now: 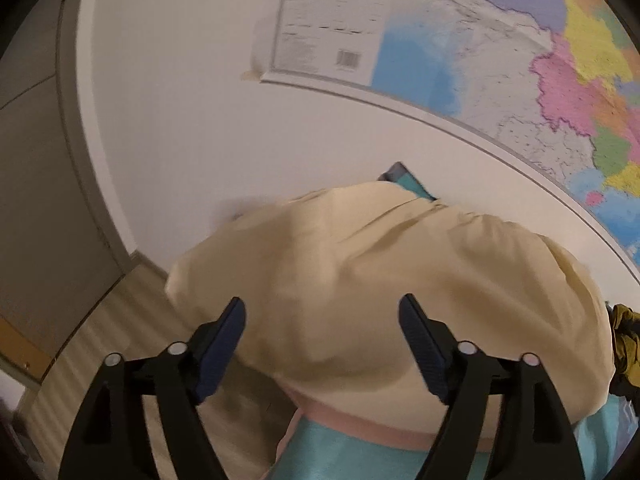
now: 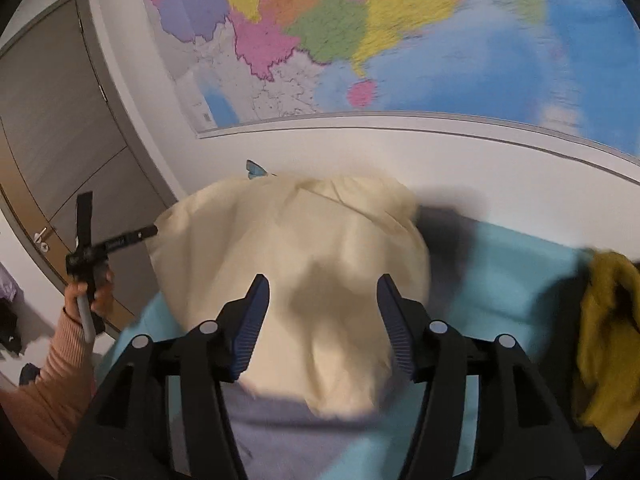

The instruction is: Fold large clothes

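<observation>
Both tools — left (image 1: 322,312), right (image 2: 323,290) — gape released above the cream garment (image 2: 288,264).

Black claw (image 2: 322,312) with ribbed blue pads (image 2: 251,320), silver pivot screws, seemingly peach ribbed sleeve (image 2: 60,364)

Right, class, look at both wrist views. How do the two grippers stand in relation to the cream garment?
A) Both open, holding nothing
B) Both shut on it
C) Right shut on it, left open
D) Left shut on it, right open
A: the left gripper and the right gripper each show spread fingers with the cream garment lying beyond them, ungripped, on the turquoise cover.
</observation>
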`<state>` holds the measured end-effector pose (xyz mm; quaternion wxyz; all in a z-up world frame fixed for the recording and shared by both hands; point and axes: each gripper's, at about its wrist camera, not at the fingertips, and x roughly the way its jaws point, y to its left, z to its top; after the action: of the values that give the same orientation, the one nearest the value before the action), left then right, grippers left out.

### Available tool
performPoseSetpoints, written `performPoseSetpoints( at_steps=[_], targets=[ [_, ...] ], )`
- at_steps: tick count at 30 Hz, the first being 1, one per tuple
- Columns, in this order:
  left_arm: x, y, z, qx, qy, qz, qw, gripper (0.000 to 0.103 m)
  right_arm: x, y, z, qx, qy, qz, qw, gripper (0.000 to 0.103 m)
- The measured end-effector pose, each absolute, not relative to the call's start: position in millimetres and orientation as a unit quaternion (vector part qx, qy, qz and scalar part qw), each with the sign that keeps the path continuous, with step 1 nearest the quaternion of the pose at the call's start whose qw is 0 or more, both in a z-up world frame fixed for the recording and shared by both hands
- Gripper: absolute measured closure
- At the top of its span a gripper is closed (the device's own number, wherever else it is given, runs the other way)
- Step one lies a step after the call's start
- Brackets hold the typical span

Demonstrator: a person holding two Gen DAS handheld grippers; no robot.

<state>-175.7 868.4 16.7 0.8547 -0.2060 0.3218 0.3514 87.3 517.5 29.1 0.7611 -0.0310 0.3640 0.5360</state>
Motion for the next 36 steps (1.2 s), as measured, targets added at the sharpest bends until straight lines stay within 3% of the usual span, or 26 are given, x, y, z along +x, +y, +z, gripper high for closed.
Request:
performPoseSetpoints(
  at_steps=[5,9,11,14,24,29,31,36],
  targets=[
    [-142.9,875.4,-20.0,-0.218,0.364,0.341,0.839,0.022,98.3,558.1,-24.4,-0.011,0.445,0.545,0.711,0.05],
    [-138.7,895.2,-41.1,-0.262,0.364,0.334,0.829,0.015,90.8,556.3,-57.6,0.009,0.478,0.55,0.685,0.049],
    [-139.6,897.4,-41.6,-0.267,0.366,0.34,0.824,0.016,91.2,551.5,-58.9,0.017,0.482,0.551,0.681,0.05],
    [-139.7,882.2,-29.5,-0.235,0.359,0.363,0.827,0.02,87.4,540.8,-48.8,0.01,0.475,0.55,0.687,0.05],
    [-128.2,780.1,5.9,-0.132,0.323,0.307,0.885,0.018,56.4,535.5,-13.4,-0.015,0.404,0.562,0.721,0.049],
    [-114.7,758.5,-10.1,-0.12,0.345,0.293,0.883,0.017,35.5,554.4,-30.2,-0.065,0.411,0.574,0.705,0.048],
    [-106.1,753.6,-20.1,-0.103,0.345,0.308,0.88,0.015,29.6,559.0,-41.3,-0.083,0.418,0.571,0.702,0.043],
    [-113.1,745.1,-16.2,-0.1,0.345,0.321,0.876,0.015,31.2,559.1,-45.7,-0.072,0.424,0.571,0.699,0.042]
  ],
)
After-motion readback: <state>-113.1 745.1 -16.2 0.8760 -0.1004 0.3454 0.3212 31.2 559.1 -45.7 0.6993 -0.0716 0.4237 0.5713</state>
